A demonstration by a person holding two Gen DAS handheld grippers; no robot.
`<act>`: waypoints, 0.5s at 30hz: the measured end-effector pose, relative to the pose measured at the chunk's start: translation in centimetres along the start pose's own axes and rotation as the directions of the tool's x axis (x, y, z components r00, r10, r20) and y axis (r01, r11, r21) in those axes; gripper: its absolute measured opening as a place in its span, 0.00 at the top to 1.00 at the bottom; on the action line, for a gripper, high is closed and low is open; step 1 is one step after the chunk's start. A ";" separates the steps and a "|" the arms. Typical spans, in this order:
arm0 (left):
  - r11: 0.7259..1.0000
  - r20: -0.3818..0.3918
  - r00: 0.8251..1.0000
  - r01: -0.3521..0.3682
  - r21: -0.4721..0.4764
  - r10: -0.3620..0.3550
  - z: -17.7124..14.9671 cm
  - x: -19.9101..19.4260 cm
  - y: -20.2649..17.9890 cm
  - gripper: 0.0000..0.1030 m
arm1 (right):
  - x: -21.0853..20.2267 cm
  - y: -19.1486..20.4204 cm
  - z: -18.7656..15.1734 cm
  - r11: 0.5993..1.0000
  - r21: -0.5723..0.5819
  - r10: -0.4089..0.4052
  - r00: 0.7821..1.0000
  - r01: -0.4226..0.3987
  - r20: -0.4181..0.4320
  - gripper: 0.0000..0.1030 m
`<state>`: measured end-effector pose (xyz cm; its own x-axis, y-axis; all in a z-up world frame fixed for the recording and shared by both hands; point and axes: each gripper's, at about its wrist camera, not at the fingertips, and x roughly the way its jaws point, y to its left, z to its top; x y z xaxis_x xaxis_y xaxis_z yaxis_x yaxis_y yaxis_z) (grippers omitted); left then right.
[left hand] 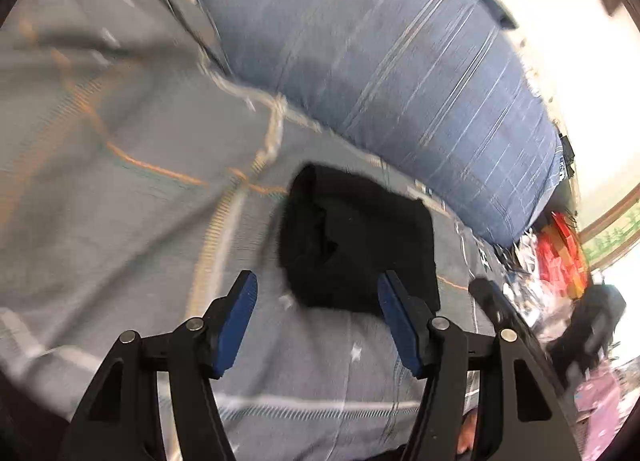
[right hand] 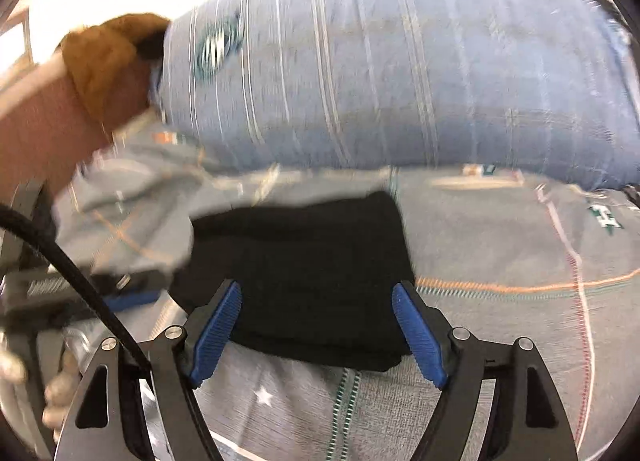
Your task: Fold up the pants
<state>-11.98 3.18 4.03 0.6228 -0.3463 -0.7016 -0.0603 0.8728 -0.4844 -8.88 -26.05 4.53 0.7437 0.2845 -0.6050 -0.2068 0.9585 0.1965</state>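
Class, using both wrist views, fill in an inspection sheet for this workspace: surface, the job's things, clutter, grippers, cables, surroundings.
Surface: grey bedsheet with orange and white stitched lines, somewhat rumpled.
Job's things: black pants folded into a compact bundle, lying flat on the sheet.
Clutter: blue striped pillow behind the pants; brown plush item at its left end; red and silvery items past its other end, too blurred to name.
Grippers: left gripper open, empty; right gripper open, empty; both hang above the pants.
Cables: one black cable in the right wrist view.
Surroundings: bright window light; detail washed out.
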 end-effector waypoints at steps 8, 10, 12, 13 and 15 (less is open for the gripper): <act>0.957 0.289 0.937 -0.247 0.154 0.195 0.1 -9.5 -0.7 0.32 | 1.4 7.4 1.7 0.998 -0.049 -0.046 0.999 0.045 -0.016 0.14; 0.940 0.312 0.925 -0.286 0.187 0.219 0.1 -9.7 -0.8 0.29 | 1.8 9.2 2.2 0.998 -0.053 -0.030 0.999 0.028 -0.028 0.14; 0.933 0.331 0.917 -0.299 0.200 0.223 0.0 -10.0 -0.5 0.21 | 2.4 10.2 2.2 0.998 -0.053 -0.018 0.998 0.015 -0.056 0.14; 0.934 0.333 0.917 -0.297 0.201 0.219 -0.3 -10.1 -0.4 0.20 | 2.8 10.6 2.2 0.998 -0.063 -0.026 0.997 0.021 -0.071 0.14; 0.937 0.321 0.923 -0.285 0.203 0.211 -0.1 -9.5 -0.1 0.20 | 3.6 11.1 2.0 0.995 -0.090 -0.056 0.994 0.048 -0.089 0.14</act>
<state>-17.96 6.38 10.67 0.8128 -0.0246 -0.5821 -0.0758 0.9862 -0.1475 -7.22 -14.42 6.08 0.6947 0.2313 -0.6811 -0.2271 0.9690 0.0974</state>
